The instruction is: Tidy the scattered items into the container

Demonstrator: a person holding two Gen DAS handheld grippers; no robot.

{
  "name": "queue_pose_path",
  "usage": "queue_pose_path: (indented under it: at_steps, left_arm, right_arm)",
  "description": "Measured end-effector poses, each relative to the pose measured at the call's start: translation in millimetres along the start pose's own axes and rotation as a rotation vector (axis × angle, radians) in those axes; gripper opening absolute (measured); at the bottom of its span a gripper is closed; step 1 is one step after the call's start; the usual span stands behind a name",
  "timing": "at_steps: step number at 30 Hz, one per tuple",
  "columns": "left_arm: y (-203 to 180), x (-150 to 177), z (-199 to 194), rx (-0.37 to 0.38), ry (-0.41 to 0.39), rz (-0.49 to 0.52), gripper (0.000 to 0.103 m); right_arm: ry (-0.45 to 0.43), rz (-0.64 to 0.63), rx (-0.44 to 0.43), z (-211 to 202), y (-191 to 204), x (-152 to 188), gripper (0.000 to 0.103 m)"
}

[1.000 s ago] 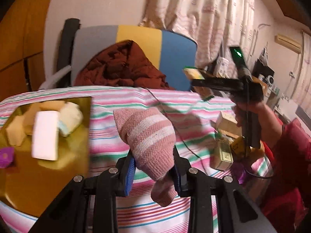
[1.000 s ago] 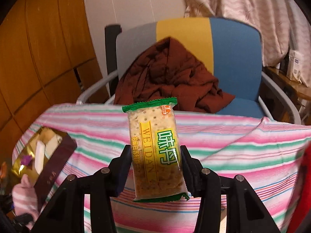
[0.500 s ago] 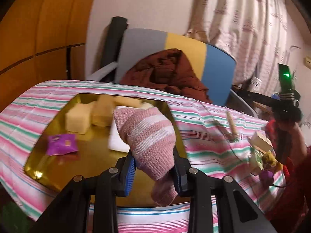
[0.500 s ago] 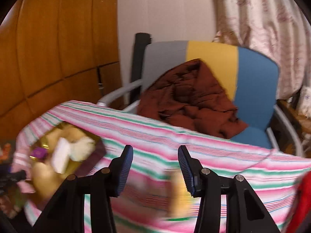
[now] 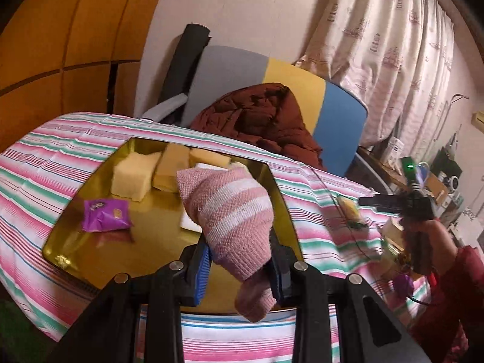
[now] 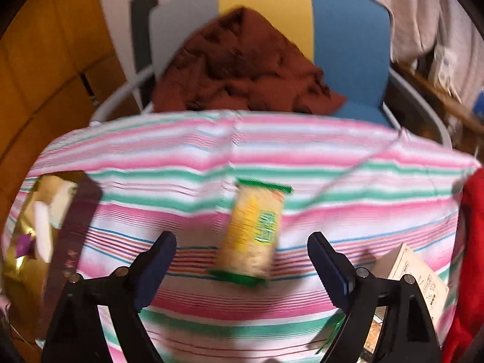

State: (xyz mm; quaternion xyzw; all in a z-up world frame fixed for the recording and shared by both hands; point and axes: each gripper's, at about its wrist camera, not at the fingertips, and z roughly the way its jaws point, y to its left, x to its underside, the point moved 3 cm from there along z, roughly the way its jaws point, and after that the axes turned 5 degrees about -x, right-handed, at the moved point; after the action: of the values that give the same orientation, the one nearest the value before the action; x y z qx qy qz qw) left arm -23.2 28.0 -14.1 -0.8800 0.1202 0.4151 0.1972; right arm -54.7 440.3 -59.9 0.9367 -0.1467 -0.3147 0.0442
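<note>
My left gripper (image 5: 239, 263) is shut on a pink and white striped sock (image 5: 233, 211) and holds it above the near right part of the gold box (image 5: 90, 178). The box holds yellow sponges (image 5: 133, 175), a white block and a purple packet (image 5: 106, 214). My right gripper (image 6: 242, 254) is open and empty. The green-edged cracker packet (image 6: 254, 236) lies on the striped cloth just beyond its fingertips, blurred. In the left wrist view the right gripper (image 5: 372, 201) is at the right, with the packet (image 5: 351, 211) below its tips. The gold box (image 6: 18, 257) shows at far left.
The striped cloth (image 6: 272, 151) covers the table. A chair (image 5: 341, 115) with a brown jacket (image 5: 266, 118) stands behind it. Small boxes (image 6: 414, 272) and a purple item (image 5: 402, 284) lie at the table's right. A thin cable crosses the cloth.
My right gripper has opened and let go of the cracker packet, which now lies on the cloth. My left gripper has carried the sock over the gold box.
</note>
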Motion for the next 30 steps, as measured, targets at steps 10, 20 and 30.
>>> queue_pose_path:
  at_steps: [10,20,30]
  left_arm:
    - [-24.2,2.2,-0.9,0.05,0.013,0.043,0.032]
    - [-28.1,2.9,3.7,0.083,0.023,0.033,0.032]
    - [8.4,-8.8,1.1,0.032,0.01,-0.022,0.032]
  right_arm:
    - [0.112,0.056,0.054,53.7,-9.2,1.4,0.049]
    - [0.033,0.067,-0.05,9.1,12.7,13.7,0.049]
    - [0.014,0.003,-0.333,-29.5,125.6,37.1,0.049]
